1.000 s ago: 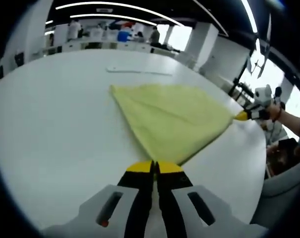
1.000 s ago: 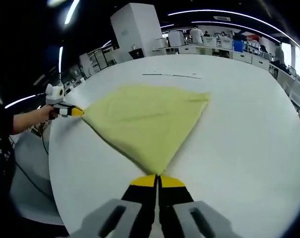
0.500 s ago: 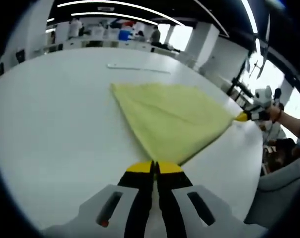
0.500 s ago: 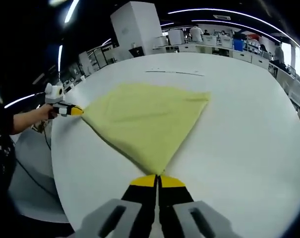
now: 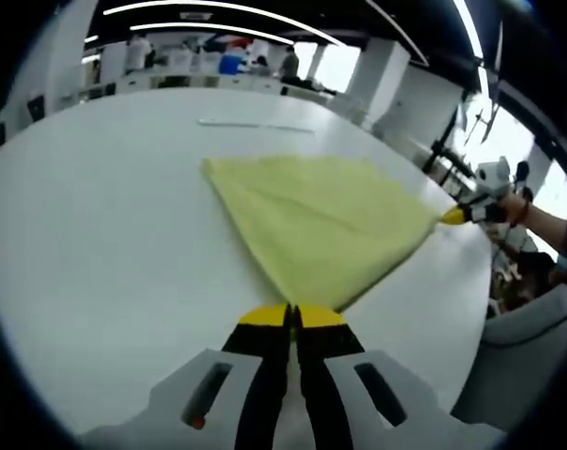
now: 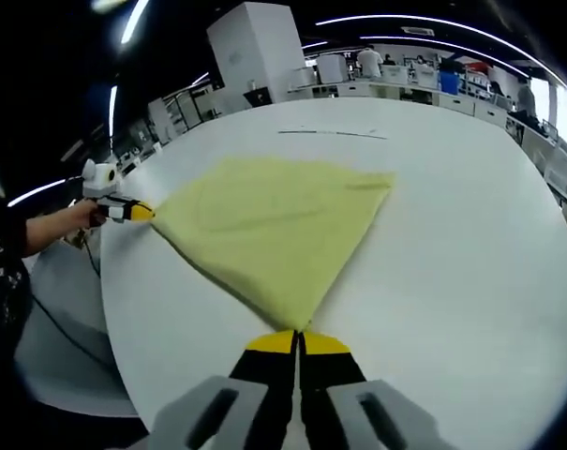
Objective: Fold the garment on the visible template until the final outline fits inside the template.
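A: What is closest to us?

B: The left claw (image 5: 293,317), with its yellow tips pressed together on one corner of the soft yellow cloth garment (image 5: 325,225). The right claw (image 6: 295,343) pinches another corner the same way.

A: Where is the garment?

B: It lies spread on the big round white counter (image 5: 96,234), reaching away from both claws. In the left gripper view you can see the right claw at the garment's far right corner, with a hand (image 5: 522,210) behind it.

A: And past the garment?

B: A thin grey line (image 6: 332,133) on the counter, well apart from the garment. It may be part of the template; I cannot tell.

A: What could go wrong?

B: I think a hard pull could make a corner slip out. Uneven lifting could bunch the fold, so it would not fit.
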Available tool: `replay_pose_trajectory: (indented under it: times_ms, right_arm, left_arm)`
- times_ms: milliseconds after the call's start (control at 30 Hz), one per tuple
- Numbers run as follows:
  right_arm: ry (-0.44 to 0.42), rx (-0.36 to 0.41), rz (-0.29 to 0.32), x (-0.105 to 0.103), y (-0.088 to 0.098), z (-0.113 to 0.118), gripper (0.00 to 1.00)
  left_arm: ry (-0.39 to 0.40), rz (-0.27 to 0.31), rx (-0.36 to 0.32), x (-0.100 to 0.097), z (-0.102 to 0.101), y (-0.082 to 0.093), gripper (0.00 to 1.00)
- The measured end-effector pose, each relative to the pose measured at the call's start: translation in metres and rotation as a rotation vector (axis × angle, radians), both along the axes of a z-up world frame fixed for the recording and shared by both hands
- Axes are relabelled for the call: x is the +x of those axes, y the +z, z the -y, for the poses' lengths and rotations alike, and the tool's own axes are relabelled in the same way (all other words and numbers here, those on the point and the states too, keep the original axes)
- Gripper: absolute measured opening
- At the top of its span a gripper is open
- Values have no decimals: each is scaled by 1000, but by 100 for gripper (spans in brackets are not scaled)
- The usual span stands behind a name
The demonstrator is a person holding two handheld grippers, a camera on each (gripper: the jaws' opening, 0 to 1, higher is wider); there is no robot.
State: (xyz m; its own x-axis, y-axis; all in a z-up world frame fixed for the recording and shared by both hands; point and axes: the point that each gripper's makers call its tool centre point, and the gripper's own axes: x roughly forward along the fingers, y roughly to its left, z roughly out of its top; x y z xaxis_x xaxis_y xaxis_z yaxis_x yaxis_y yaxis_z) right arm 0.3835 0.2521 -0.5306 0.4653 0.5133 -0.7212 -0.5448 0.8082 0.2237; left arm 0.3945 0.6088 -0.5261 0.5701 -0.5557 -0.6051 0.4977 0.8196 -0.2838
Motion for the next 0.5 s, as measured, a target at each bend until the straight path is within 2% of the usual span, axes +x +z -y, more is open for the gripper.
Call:
replay_pose_trajectory:
  times_ms: [200,500]
  right_arm:
    - [11,-20,-1,-6,0,0,0]
    - [15,-37,-1,-7,-4,0,0]
  left_arm:
    - [-2,-3,7,-8,-1,0,0]
    - [-5,9,20,-8,-3,0,0]
